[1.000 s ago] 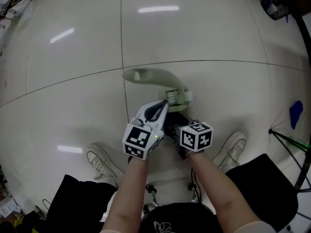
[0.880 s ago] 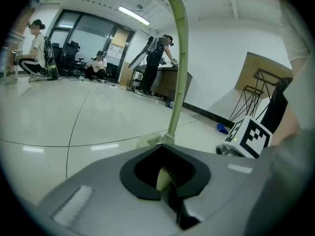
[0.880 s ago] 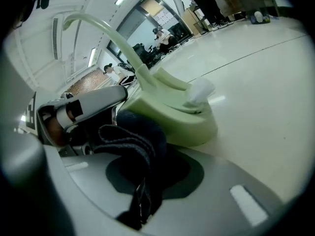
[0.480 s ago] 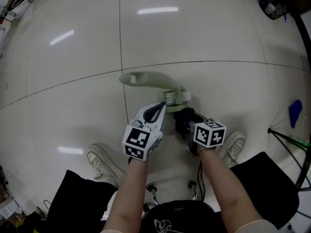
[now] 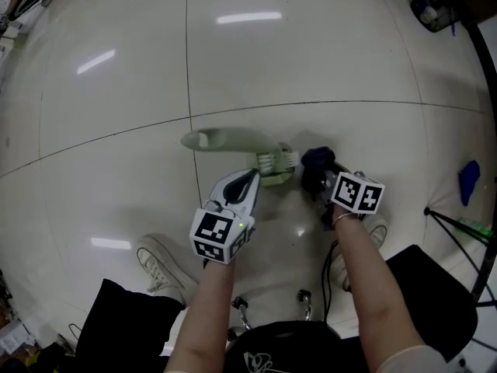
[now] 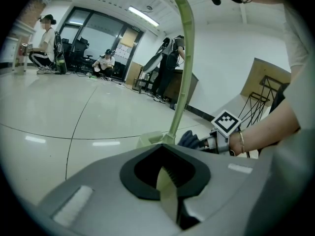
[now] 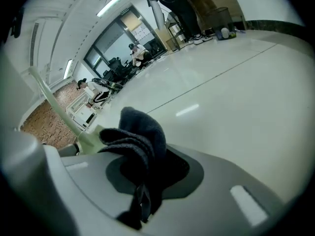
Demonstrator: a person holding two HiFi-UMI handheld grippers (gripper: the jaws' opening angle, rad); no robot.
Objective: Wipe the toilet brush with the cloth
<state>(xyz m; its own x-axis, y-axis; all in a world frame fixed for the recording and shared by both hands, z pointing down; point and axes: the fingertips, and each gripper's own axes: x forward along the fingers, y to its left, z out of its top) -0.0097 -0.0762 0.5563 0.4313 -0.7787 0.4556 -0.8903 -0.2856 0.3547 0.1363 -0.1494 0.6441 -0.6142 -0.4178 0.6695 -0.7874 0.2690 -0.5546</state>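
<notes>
Your left gripper (image 5: 247, 180) is clenched on the pale green toilet brush (image 5: 233, 140) near its bristle end, with the handle pointing away to your left. Your right gripper (image 5: 324, 179) grasps the dark cloth (image 5: 316, 160), just beside the bristles (image 5: 276, 160); contact cannot be confirmed.

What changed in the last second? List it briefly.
The right gripper, shut on the dark cloth, swung rightward, from beneath the head of the toilet brush to its right side. The left gripper stayed clamped on the toilet brush, which drifted slightly left.
</notes>
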